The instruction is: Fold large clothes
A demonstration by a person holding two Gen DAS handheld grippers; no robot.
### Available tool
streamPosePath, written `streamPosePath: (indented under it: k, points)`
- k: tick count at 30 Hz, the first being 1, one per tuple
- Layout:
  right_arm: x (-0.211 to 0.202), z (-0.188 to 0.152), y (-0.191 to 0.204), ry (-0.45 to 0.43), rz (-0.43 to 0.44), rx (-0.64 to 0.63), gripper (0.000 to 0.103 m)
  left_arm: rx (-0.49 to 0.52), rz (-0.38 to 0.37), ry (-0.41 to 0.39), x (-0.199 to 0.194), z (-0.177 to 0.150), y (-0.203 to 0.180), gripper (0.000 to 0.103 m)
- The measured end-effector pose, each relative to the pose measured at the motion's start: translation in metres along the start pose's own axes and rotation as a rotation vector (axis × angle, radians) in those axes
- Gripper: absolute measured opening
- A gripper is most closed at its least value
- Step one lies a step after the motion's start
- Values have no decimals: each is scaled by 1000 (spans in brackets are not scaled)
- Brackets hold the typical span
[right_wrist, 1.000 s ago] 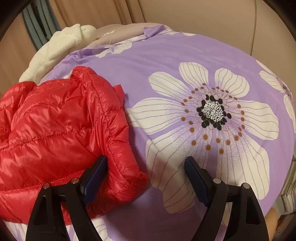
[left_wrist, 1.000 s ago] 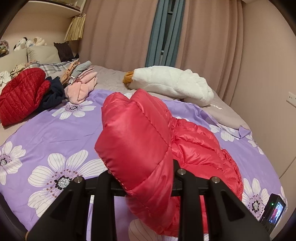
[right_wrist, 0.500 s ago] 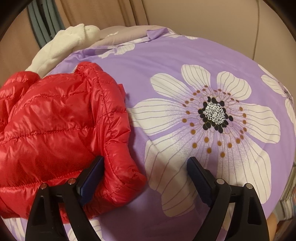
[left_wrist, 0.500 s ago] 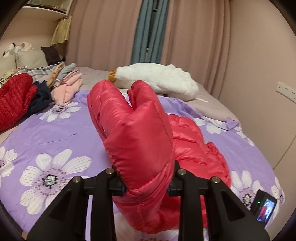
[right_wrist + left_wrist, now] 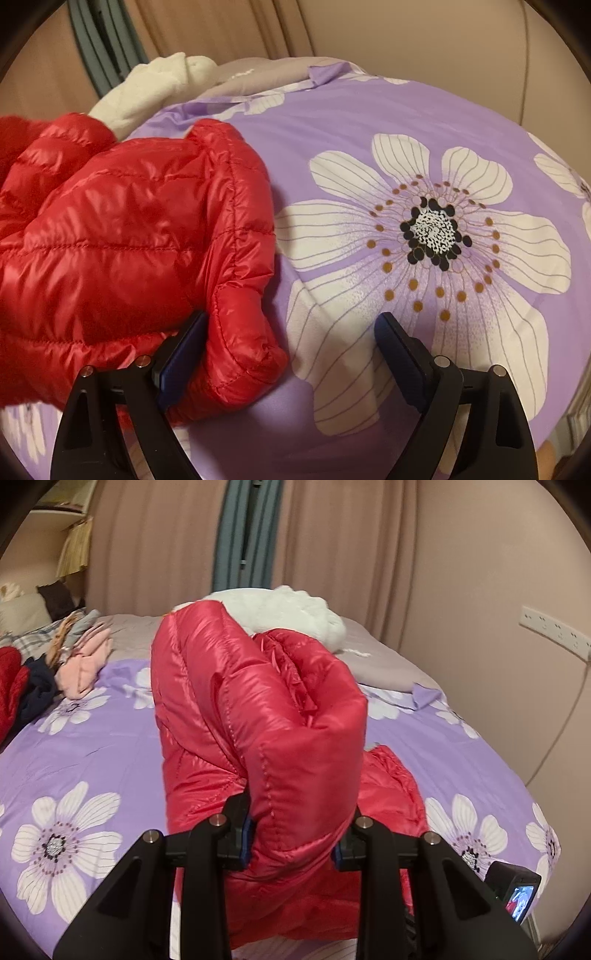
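Left gripper (image 5: 291, 843) pinching a thick fold of the red puffer jacket (image 5: 266, 716), raised above the purple flowered bedspread (image 5: 74, 760). Right gripper (image 5: 290, 354) spread wide over the bedspread, left pad touching the jacket's hem corner, right pad over bare cloth, nothing clamped. White plush (image 5: 295, 609) behind, clothes pile (image 5: 74, 657) far left.

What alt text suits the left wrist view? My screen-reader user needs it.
The left tongs grip a fold of a shiny red down jacket, lifting it above a bed with a purple flowered cover. Behind lie a white plush toy, piled clothes and beige curtains.
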State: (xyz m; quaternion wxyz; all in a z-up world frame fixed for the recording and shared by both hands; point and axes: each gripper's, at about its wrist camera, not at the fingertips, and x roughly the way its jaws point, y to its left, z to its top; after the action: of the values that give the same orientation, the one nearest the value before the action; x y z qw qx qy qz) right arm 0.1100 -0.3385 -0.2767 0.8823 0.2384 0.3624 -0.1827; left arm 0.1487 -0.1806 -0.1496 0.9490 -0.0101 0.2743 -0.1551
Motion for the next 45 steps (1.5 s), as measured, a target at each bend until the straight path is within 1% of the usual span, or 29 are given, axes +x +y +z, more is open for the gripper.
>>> streamPosePath:
  k: [4,8,10,12,15,16,17,19,21,23,24,26,29,34,36,41,44,45]
  points:
    - [-4,-1,-4,-6,17,15,90,11,-40,39,12,2,-13,31]
    - [-13,1,-16,-7,19,44,90,32,-71,74,24,2,-24,33]
    - [-19,4,-27,-12,15,74,90,49,-75,87,29,0,-28,34]
    - [-24,8,-37,-17,12,119,90,85,-89,113,37,-2,-36,37]
    - [-31,14,-54,-16,22,197,90,114,-147,170,50,-8,-48,43]
    - [-34,15,-58,-20,8,212,90,114,-169,189,53,-9,-51,45]
    - [-37,16,-63,-27,-21,223,90,113,-206,222,58,-10,-55,48]
    - [-41,18,-70,-39,-61,229,90,108,-240,256,65,-13,-61,49]
    - [-46,19,-78,-53,-97,238,90,135,-231,268,71,-17,-70,50]
    - [-51,19,-86,-65,-109,260,90,206,-172,275,79,-26,-88,51]
    - [-52,20,-90,-67,-107,272,90,230,-160,276,82,-29,-93,54]
    - [-56,20,-97,-77,-100,298,90,254,-167,276,84,-34,-101,57]
    - [-54,21,-100,-71,-113,302,90,274,-209,294,87,-41,-108,63]
    - [-51,17,-101,-57,-112,297,90,307,-170,283,93,-49,-116,66]
    - [-50,19,-100,-57,-120,291,90,312,-158,279,97,-51,-119,66]
    - [-49,22,-100,-66,-135,265,90,287,-176,271,98,-51,-115,67]
    - [-45,23,-101,-59,-138,264,90,290,-173,267,95,-55,-112,67]
    - [-44,24,-101,-58,-138,264,90,275,-171,260,96,-55,-111,67]
